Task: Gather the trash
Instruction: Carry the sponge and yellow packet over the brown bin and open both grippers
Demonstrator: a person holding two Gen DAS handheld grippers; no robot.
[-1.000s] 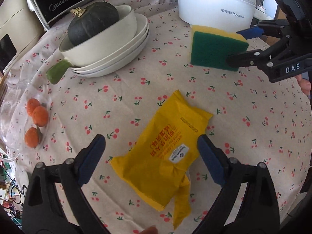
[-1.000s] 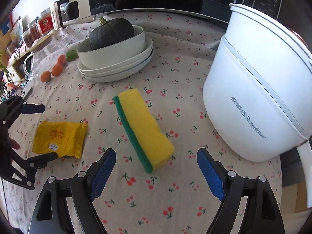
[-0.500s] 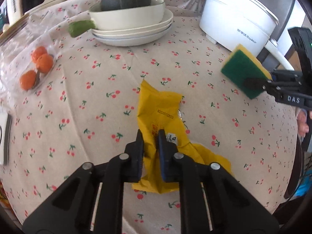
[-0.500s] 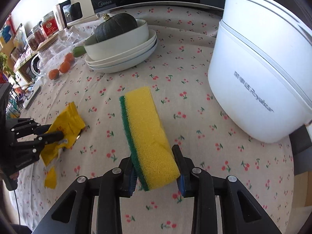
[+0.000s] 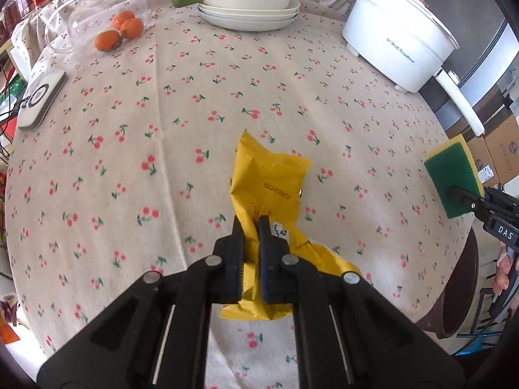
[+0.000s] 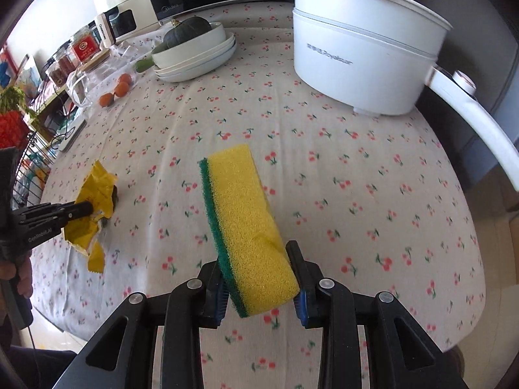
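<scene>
Cherry-print tablecloth [image 5: 129, 168] below, and the left gripper [image 5: 251, 227] is clamped on the yellow wrapper [image 5: 269, 181], the right gripper [image 6: 259, 278] squeezing the sponge [image 6: 246, 223], both lifted clear; carrying looks underway, a bin needed next, none visible

Yellow wrapper [image 5: 269, 188] and sponge [image 6: 248, 230], flat on the cloth before, now pinched and airborne.
</scene>
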